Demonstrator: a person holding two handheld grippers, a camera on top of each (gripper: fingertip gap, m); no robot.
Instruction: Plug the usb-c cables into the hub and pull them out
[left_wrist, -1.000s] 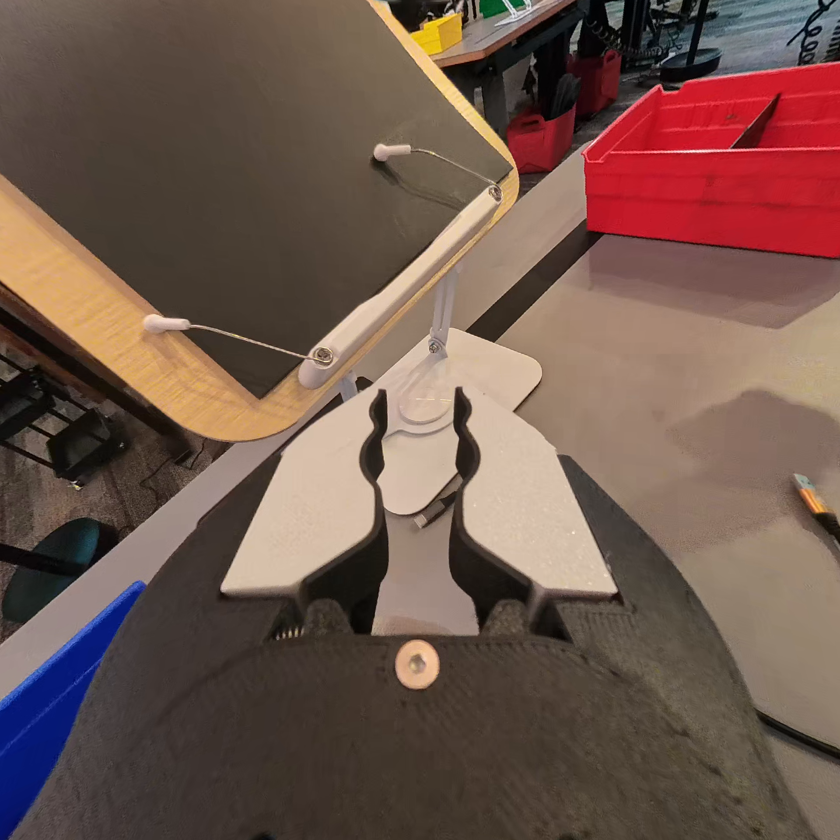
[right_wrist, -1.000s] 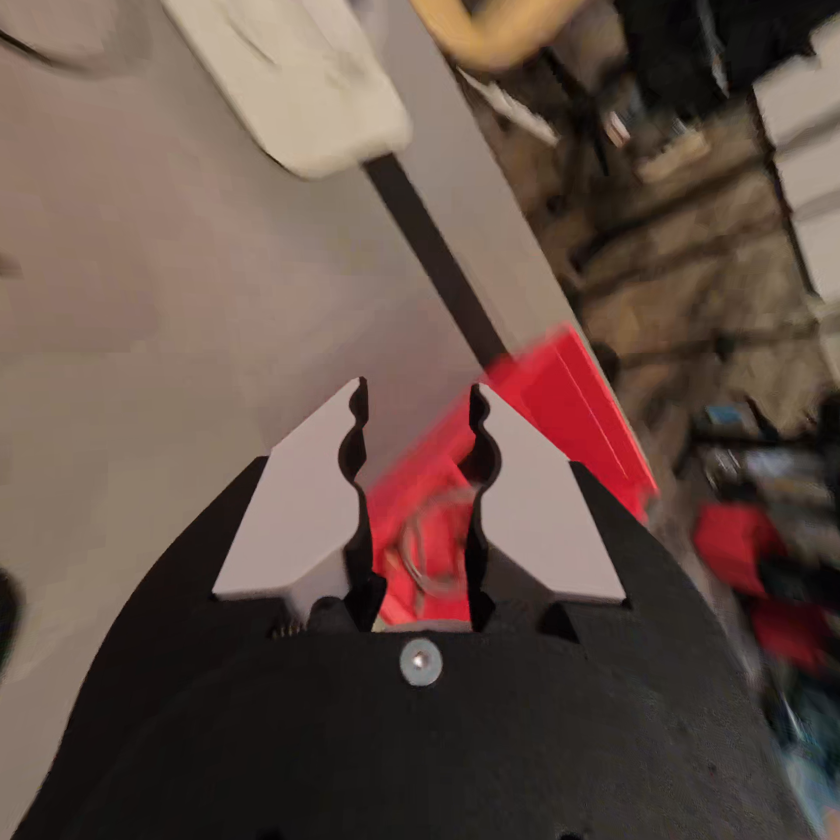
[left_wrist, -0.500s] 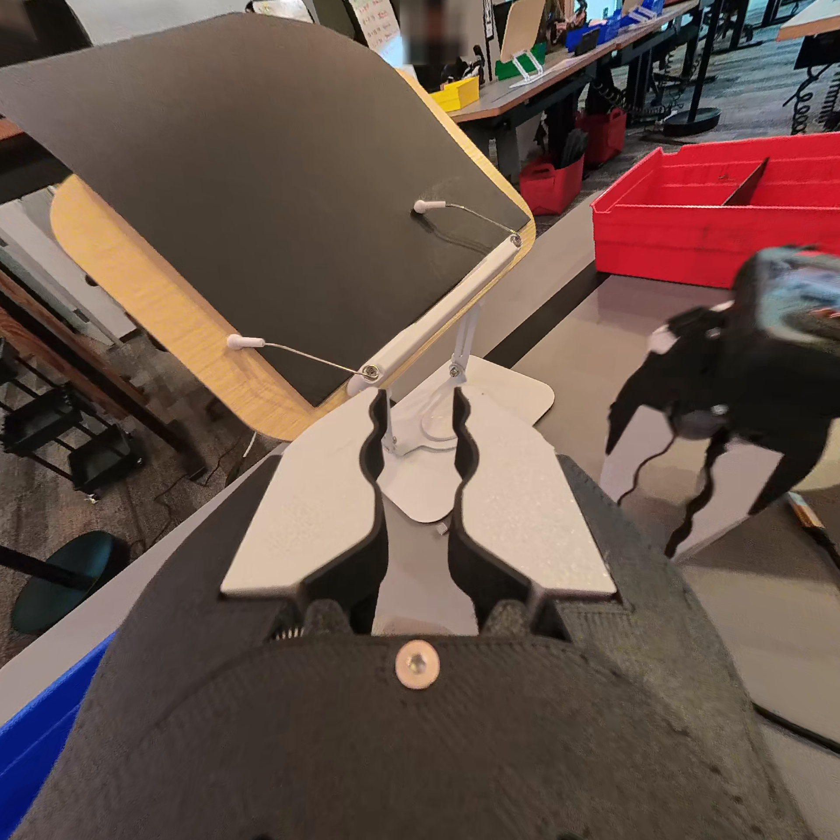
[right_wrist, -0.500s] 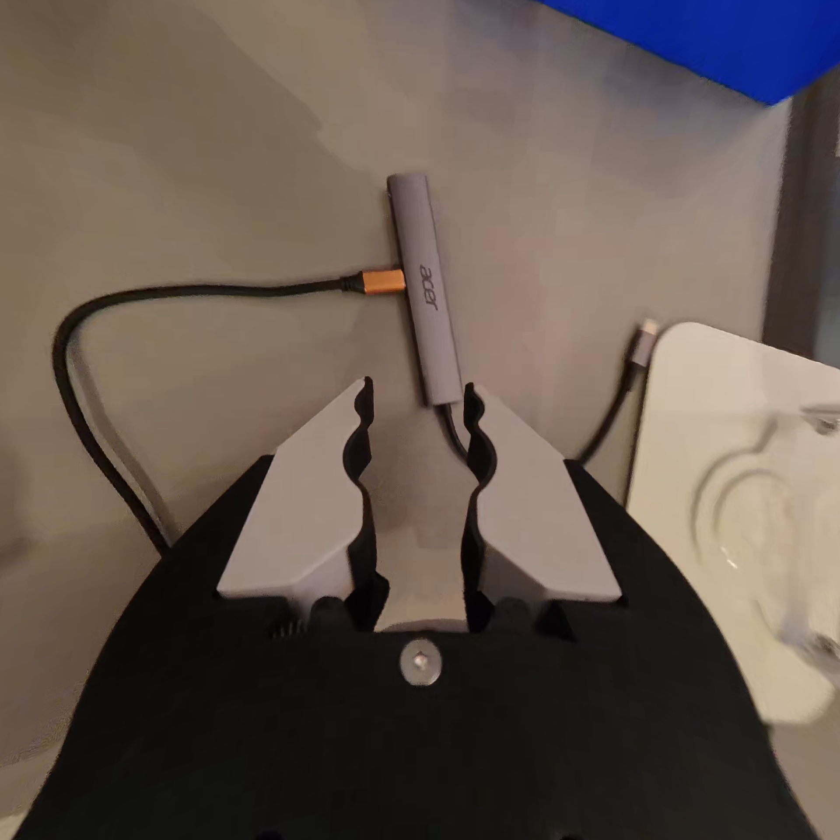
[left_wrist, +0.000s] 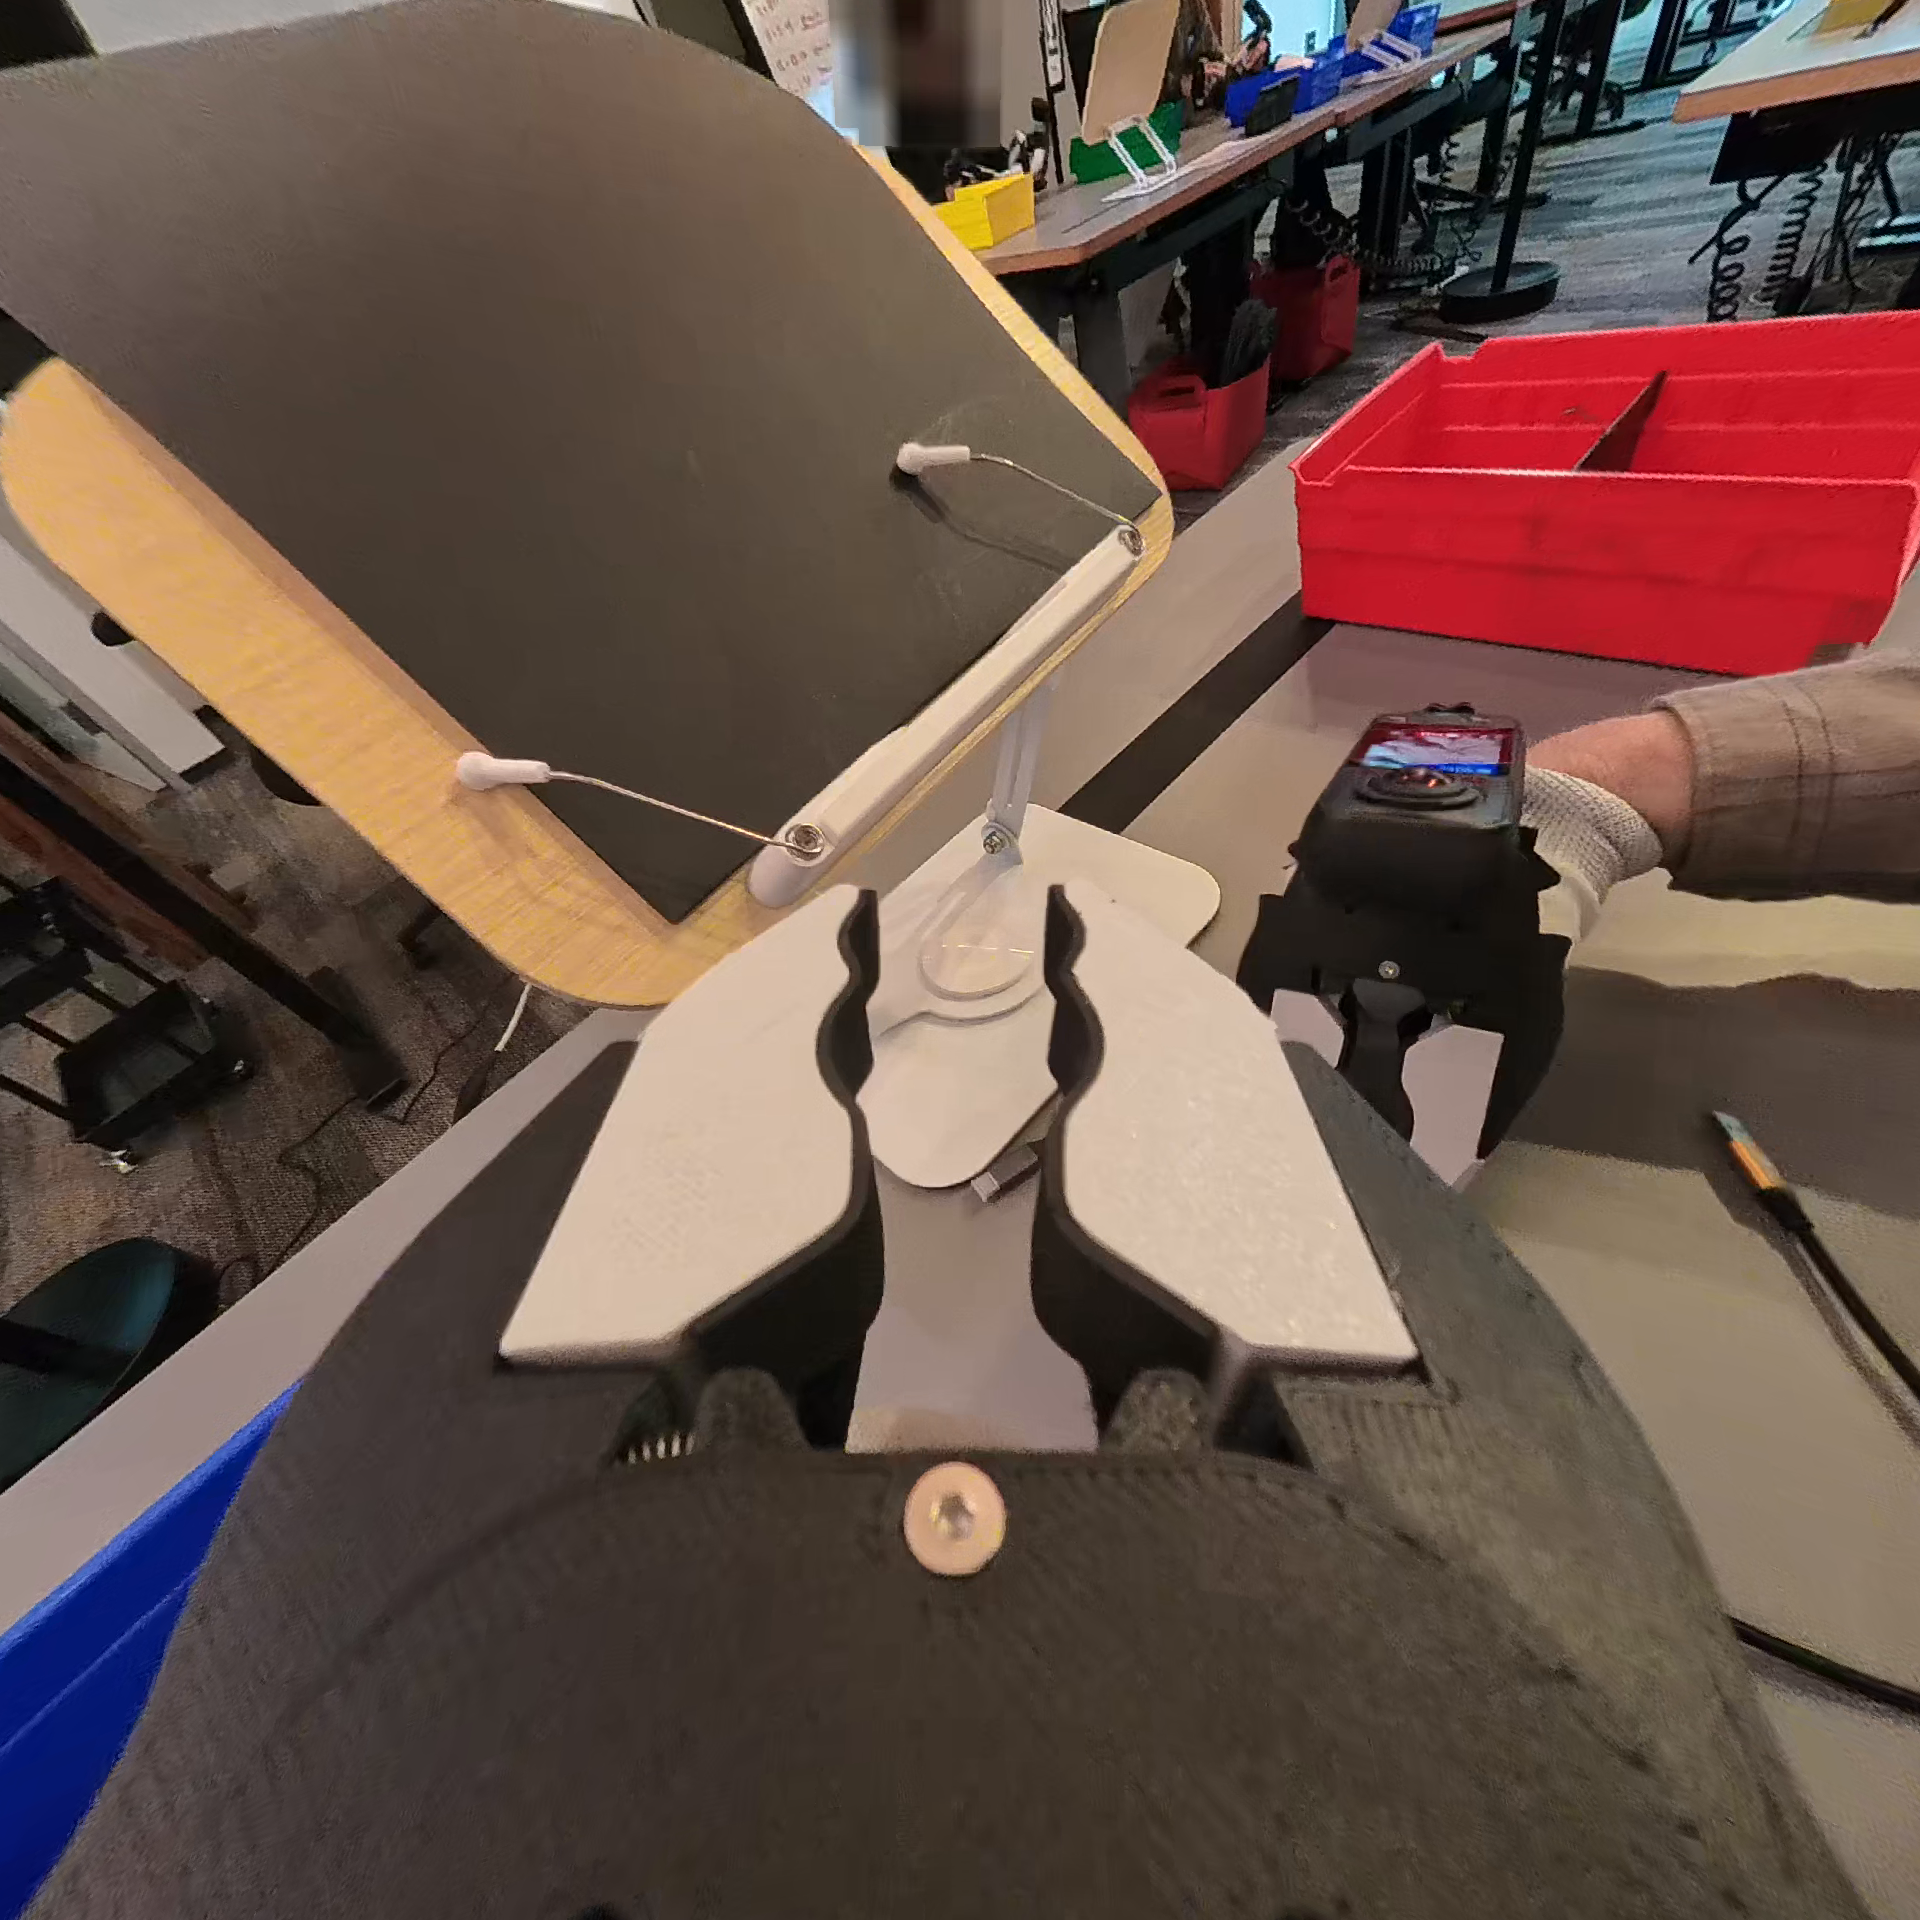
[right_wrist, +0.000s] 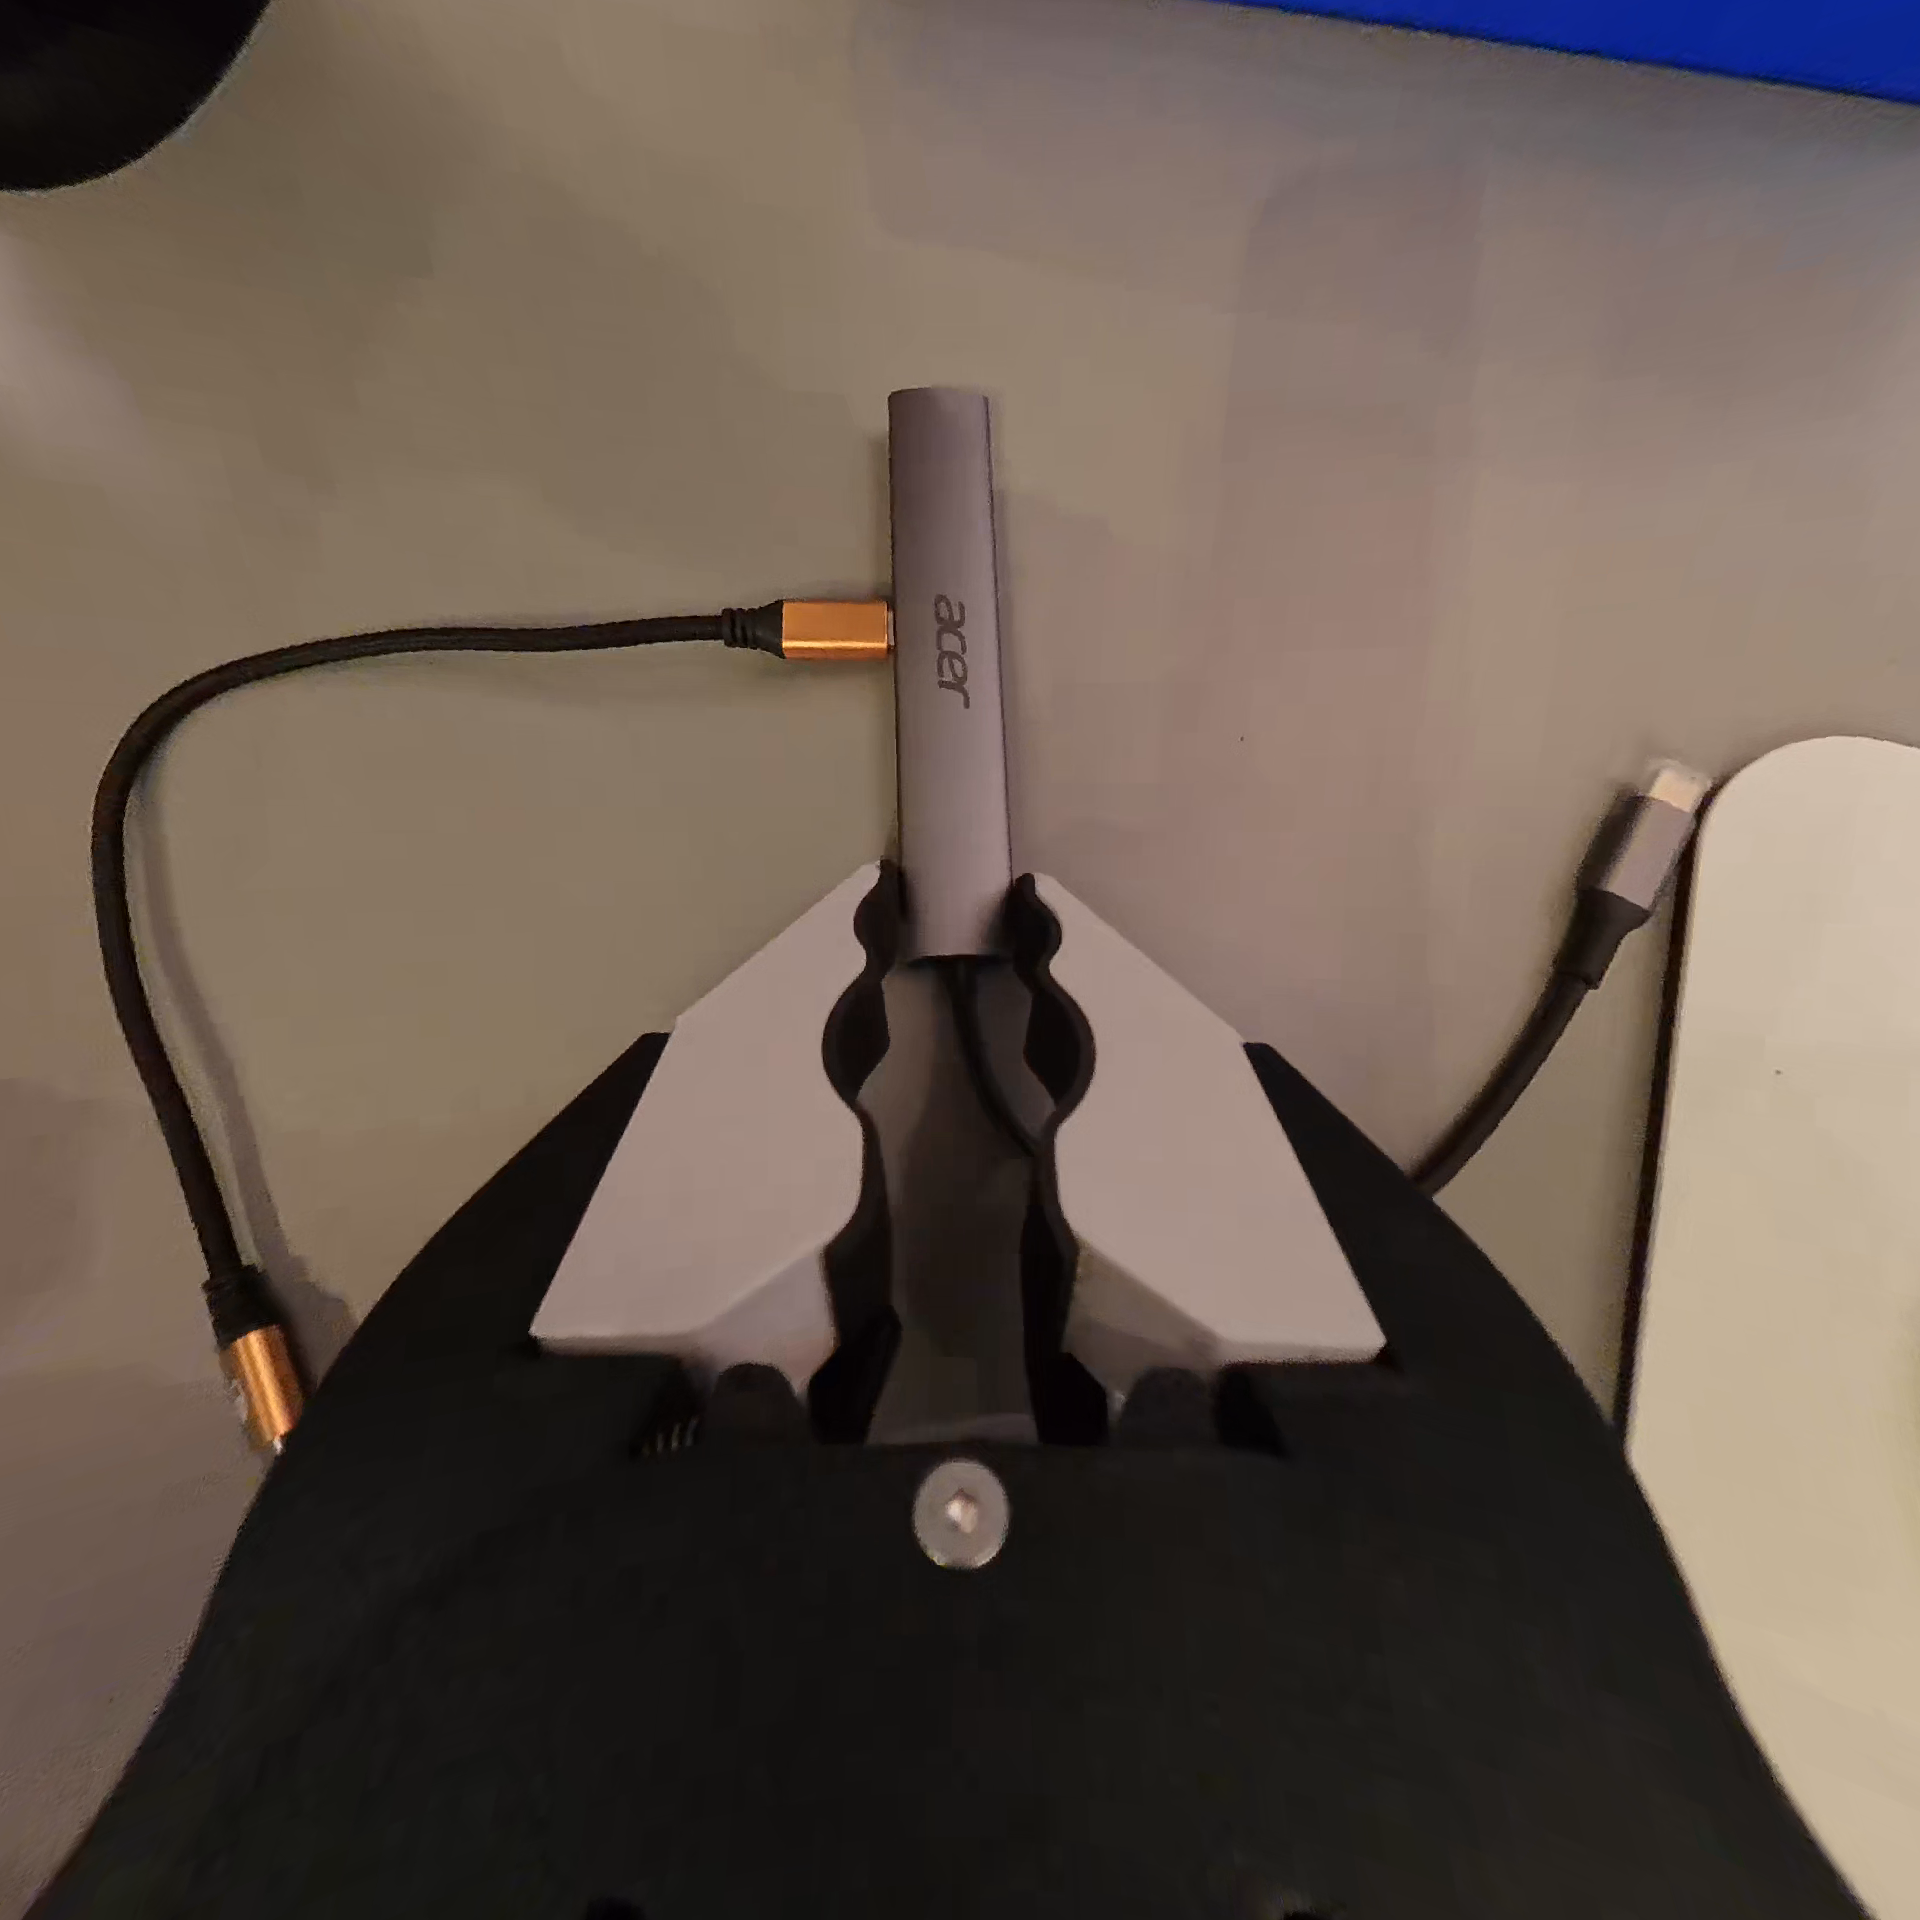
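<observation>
A grey stick-shaped hub lies on the grey table. A black braided cable's orange plug sits in the hub's left side; its other orange plug lies loose, also seen in the left wrist view. The hub's own lead ends in a grey plug, unplugged beside the white stand base. My right gripper is shut on the hub's near end; it also shows in the left wrist view. My left gripper is open and empty, above the table near the stand base.
A tilted book stand with a black board overhangs the table's left edge. A red bin stands at the back right. A blue bin is at the near left, also seen in the right wrist view. A gloved hand holds the right gripper. Across from one pair of fingers to the other is roughly 25 cm.
The right gripper swung from over the red bin to the hub, moved in and closed its jaws on the hub's near end. The left gripper rose slightly and stayed open.
</observation>
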